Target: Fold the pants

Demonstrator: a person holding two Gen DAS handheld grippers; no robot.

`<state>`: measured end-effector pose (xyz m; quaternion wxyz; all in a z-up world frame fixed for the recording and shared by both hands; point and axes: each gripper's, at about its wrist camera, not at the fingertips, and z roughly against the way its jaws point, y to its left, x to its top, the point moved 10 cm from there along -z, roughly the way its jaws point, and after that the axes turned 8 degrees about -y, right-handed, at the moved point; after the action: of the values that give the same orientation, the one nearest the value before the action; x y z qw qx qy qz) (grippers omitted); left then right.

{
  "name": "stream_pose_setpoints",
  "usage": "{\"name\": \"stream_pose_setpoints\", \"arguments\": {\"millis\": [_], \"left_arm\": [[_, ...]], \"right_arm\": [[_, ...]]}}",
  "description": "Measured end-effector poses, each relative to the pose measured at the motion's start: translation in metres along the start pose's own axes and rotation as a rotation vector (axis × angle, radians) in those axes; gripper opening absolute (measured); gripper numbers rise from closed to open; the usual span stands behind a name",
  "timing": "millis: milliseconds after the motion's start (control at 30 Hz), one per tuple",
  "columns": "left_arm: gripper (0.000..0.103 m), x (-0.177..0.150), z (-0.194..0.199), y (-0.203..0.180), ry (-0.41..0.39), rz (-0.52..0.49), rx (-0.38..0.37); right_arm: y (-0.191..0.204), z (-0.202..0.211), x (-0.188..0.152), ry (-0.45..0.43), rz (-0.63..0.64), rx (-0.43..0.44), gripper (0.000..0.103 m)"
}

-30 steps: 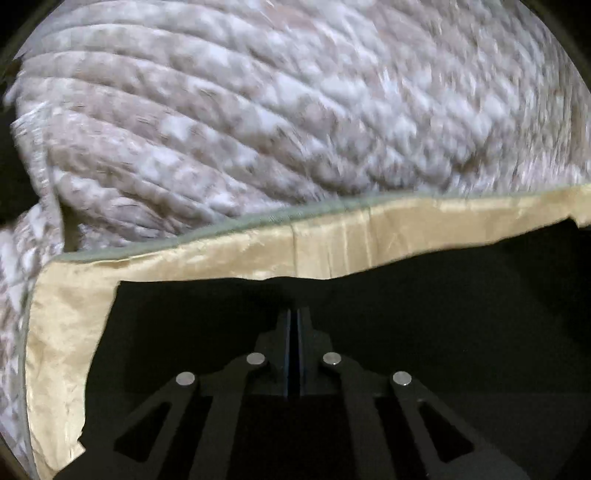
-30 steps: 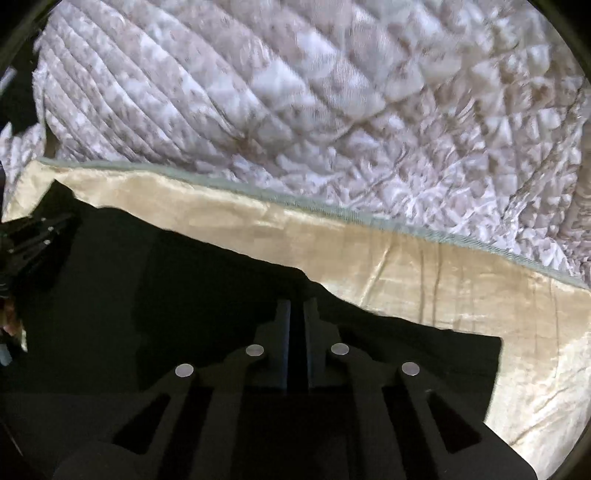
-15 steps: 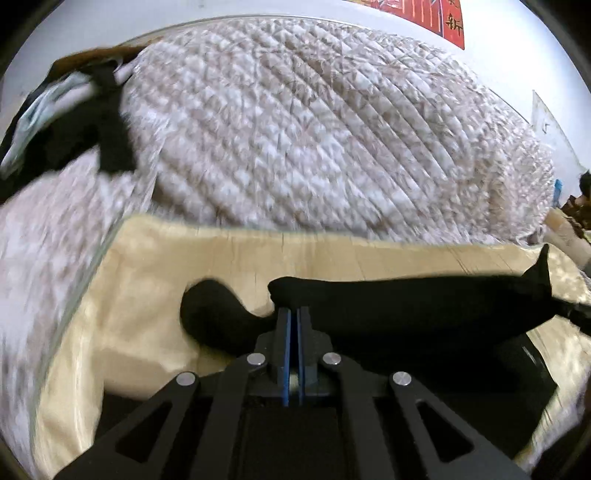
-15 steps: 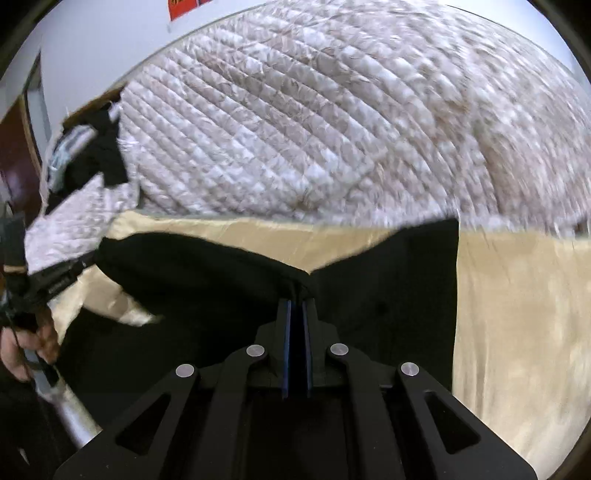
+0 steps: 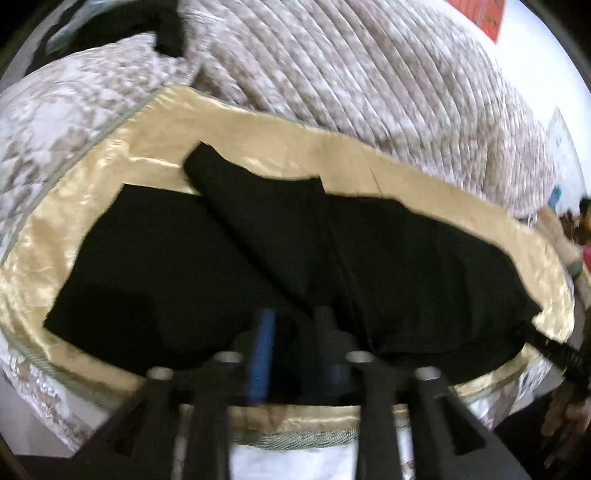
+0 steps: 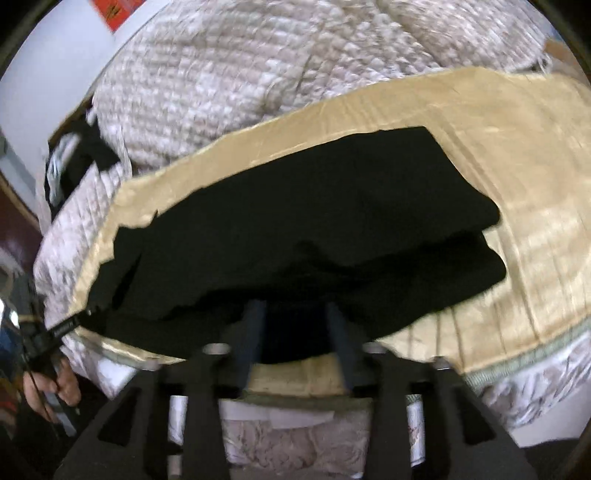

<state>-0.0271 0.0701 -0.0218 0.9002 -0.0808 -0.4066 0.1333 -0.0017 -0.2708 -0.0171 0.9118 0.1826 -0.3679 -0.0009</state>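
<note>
Black pants [image 5: 258, 251] lie folded over on a gold satin cloth [image 5: 92, 192] on the bed. One leg end lies skewed across the pile toward the far left. My left gripper [image 5: 293, 321] is open at the near edge of the pants, holding nothing. In the right wrist view the pants [image 6: 314, 229] lie in two layers on the cloth [image 6: 517, 184]. My right gripper [image 6: 295, 314] is open at their near edge, empty. Each gripper also shows at the side of the other's view, the right one [image 5: 554, 350] and the left one [image 6: 55, 328].
A white-and-beige quilted blanket [image 5: 369, 85] is heaped behind the cloth, and also shows in the right wrist view [image 6: 240, 81]. Dark clothes [image 5: 162, 22] lie at the far left corner of the bed. The bed's near edge [image 6: 295, 398] is right under the grippers.
Both grippers carried the pants edge over toward the near side, then opened and let go. Both have pulled back to the bed's near edge. The pants now lie doubled.
</note>
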Motion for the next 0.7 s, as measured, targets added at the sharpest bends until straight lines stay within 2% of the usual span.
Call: {"name": "stream_pose_setpoints", "arguments": {"millis": [33,167,333,467,600,633,700], "left_arm": [[0.049,0.005,0.003,0.001,-0.018,0.013,-0.004],[0.055,0.025,-0.004,0.001,-0.052,-0.022,0.030],[0.055,0.031,-0.043,-0.028,0.001,-0.135,0.018],[0.055,0.031,-0.080,-0.047,0.030,-0.271,0.094],[0.055,0.034,-0.104,-0.052,0.035,-0.317,0.147],[0.054,0.035,-0.105,-0.052,0.018,-0.325,0.151],[0.035,0.037,-0.107,-0.050,0.007,-0.318,0.157]], "right_arm": [[-0.003,0.001,0.001,-0.007,-0.026,0.006,0.054],[-0.016,0.005,0.009,-0.041,-0.148,0.050,0.054],[-0.039,-0.001,0.016,-0.065,-0.308,0.038,0.054],[-0.052,0.001,0.022,-0.100,-0.381,0.044,0.054],[-0.062,0.000,0.031,-0.132,-0.412,0.032,0.054],[-0.063,0.000,0.035,-0.141,-0.410,0.028,0.054],[-0.067,-0.002,0.041,-0.156,-0.408,0.010,0.054]]}}
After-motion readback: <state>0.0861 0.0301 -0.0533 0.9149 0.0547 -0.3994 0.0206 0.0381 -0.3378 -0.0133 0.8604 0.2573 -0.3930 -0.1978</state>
